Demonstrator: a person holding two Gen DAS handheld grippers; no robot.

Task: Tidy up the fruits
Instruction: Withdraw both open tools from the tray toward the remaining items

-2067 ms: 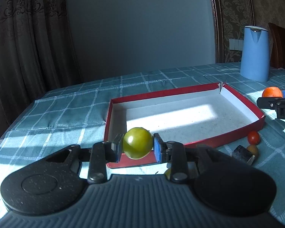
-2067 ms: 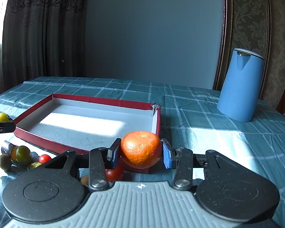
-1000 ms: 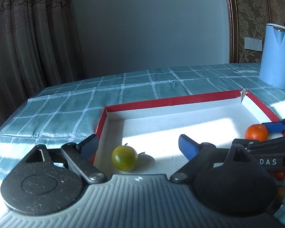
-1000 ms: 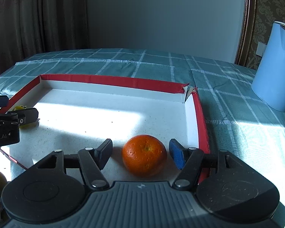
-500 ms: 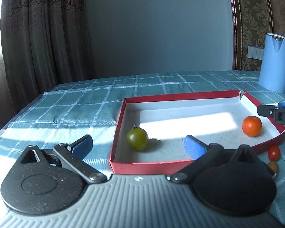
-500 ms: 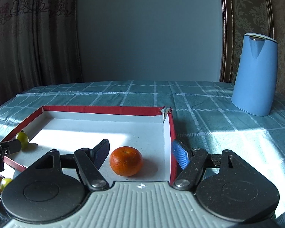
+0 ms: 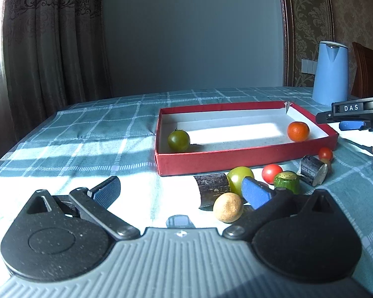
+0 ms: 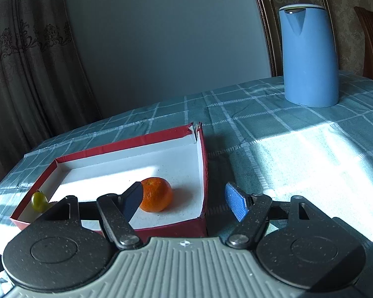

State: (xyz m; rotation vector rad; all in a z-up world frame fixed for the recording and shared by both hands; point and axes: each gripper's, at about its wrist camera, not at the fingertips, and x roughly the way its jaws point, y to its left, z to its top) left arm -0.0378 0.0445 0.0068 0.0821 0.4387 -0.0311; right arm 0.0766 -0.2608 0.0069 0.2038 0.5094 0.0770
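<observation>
One red tray, one orange, two green tomatoes, two red tomatoes, one blue kettle

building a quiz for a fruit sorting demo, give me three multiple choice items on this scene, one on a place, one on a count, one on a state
1. Where is the orange?
A. in the red box
B. beside the blue kettle
C. on the cloth

2. How many fruits lie in the box?
A. one
B. two
C. four

3. How is the left gripper?
A. shut on a fruit
B. open, holding nothing
C. shut, holding nothing

Key: 1 A, it rests on the white floor; 2 B, the orange and a green tomato; 3 B, fingers spread wide.
</observation>
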